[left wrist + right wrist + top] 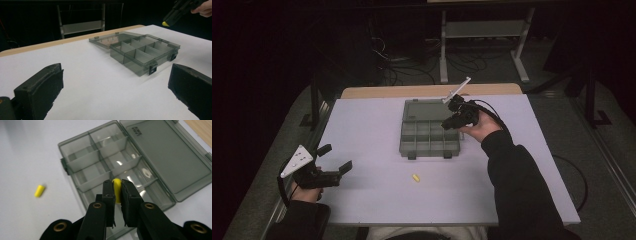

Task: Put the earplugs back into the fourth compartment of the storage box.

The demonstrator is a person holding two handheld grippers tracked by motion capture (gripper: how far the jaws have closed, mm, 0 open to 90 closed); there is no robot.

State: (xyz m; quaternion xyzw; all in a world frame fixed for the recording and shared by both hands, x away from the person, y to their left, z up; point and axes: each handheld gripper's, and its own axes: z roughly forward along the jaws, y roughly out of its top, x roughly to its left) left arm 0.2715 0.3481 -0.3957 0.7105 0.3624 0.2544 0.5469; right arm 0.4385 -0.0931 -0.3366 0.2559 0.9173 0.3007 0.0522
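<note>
Item: small yellow plug (116,190), clamped between the closed jaws of the right tool (117,185), its rounded tip standing proud of the pads and its long axis running along the jaws. Location: held in the air over the near right part of the open grey compartment box (75,150), which sits on the white desk (377,200) with its lid (167,157) folded flat on the far side. Relation: the divided cells lie directly below and just ahead of the plug; judged from the right gripper view, a short lowering should bring it into one of the near cells, though which cell cannot be told. Second item: a matching yellow plug (415,177) lies loose on the desk, apart from the box on the person's side, long axis roughly flat to the surface, between the two hands. Left tool (334,161): jaws wide apart, holding nothing, resting low near the desk's left edge, pointed toward the box.
</note>
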